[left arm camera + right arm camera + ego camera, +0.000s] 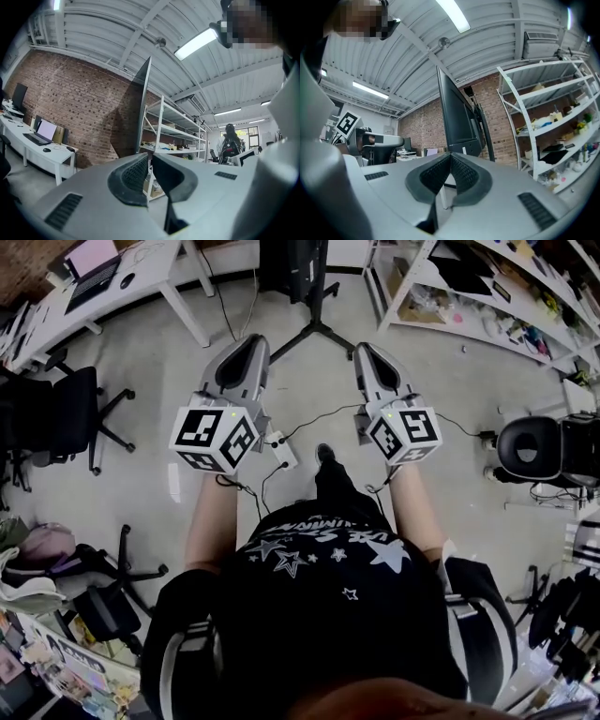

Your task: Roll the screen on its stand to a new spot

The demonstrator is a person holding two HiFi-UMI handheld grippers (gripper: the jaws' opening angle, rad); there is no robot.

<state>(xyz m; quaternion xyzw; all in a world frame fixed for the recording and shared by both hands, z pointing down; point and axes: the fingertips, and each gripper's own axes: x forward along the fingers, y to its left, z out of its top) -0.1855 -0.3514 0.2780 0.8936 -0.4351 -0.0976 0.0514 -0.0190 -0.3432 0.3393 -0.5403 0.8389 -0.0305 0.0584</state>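
The black screen stands on its wheeled stand, whose dark legs spread over the grey floor ahead of me. In the left gripper view the screen shows edge-on; in the right gripper view the screen shows its dark back. My left gripper and right gripper are held out side by side, short of the stand and touching nothing. The left gripper is shut with nothing between its pads. The right gripper is also shut and holds nothing.
A white desk with a laptop runs along the back left, with black office chairs near it. White shelving fills the back right. A power strip and cables lie on the floor near my feet. Another black chair stands at the right.
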